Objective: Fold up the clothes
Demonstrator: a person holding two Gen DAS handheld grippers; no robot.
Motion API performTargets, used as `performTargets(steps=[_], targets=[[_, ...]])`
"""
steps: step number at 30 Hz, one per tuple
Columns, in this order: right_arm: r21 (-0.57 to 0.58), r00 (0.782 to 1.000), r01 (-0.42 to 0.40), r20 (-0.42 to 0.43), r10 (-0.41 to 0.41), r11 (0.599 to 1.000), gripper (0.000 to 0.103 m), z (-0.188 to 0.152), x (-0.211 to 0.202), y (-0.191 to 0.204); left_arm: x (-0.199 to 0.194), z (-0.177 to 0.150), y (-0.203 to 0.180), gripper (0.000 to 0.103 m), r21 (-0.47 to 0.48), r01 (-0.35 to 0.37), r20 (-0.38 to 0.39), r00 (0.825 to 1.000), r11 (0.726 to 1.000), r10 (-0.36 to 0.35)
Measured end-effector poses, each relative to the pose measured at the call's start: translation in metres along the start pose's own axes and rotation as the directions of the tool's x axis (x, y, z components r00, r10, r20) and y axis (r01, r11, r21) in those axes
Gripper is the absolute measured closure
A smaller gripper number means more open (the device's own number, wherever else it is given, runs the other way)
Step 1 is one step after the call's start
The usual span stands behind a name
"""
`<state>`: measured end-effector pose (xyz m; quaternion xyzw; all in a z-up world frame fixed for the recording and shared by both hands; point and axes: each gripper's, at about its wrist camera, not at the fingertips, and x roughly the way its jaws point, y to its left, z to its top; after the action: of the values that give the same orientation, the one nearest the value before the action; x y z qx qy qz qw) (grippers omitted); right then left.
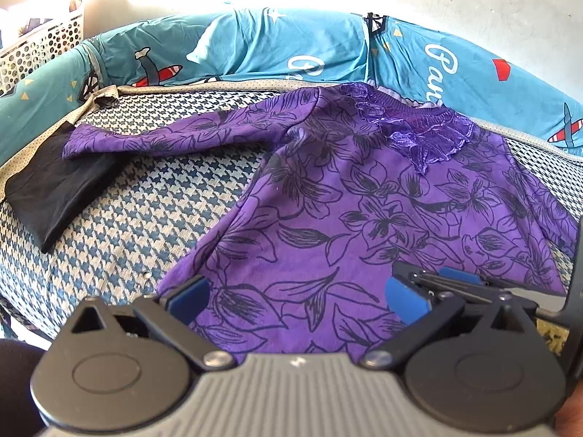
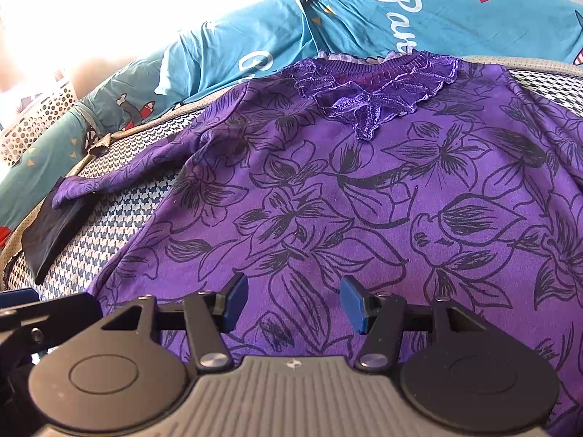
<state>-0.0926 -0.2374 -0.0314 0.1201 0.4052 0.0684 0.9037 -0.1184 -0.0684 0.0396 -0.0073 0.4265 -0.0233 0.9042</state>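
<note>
A purple top with black flower outlines [image 1: 328, 200] [image 2: 346, 189] lies flat, face up, on the houndstooth bed cover [image 1: 138, 211]. Its lace collar [image 1: 419, 131] [image 2: 371, 91] points toward the far pillows. One long sleeve [image 1: 164, 138] [image 2: 120, 178] stretches out to the left. My left gripper [image 1: 297, 300] hovers over the hem near the top's left edge, jaws wide open with only flat cloth beneath. My right gripper [image 2: 295, 302] sits just to its right over the lower body of the top, open, its blue pads [image 2: 353, 304] clear of the fabric.
A folded black garment [image 1: 54, 196] [image 2: 54, 233] lies at the left, under the sleeve's cuff. Teal printed pillows [image 1: 255, 47] [image 2: 455, 11] line the far side. A white perforated basket [image 1: 40, 43] [image 2: 36, 116] stands at the far left.
</note>
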Motion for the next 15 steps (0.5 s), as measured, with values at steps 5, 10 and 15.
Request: performTargets(steps=[5,10,15], targets=[[-0.007,1.0,0.0,0.023,0.0,1.0,0.048,0.003,-0.002,0.001,0.006,-0.001,0.001,0.0,-0.002,0.001,0.006,1.0,1.0,-0.001],[0.018,0.999,0.002,0.04,-0.002,1.0,0.048,0.006,-0.003,-0.004,0.014,0.0,0.002,0.0,-0.009,0.011,0.001,1.0,1.0,-0.011],[0.019,0.998,-0.003,0.061,0.002,1.0,0.048,0.01,-0.004,-0.005,0.022,0.008,0.004,0.0,0.004,0.011,0.009,1.0,1.0,-0.011]])
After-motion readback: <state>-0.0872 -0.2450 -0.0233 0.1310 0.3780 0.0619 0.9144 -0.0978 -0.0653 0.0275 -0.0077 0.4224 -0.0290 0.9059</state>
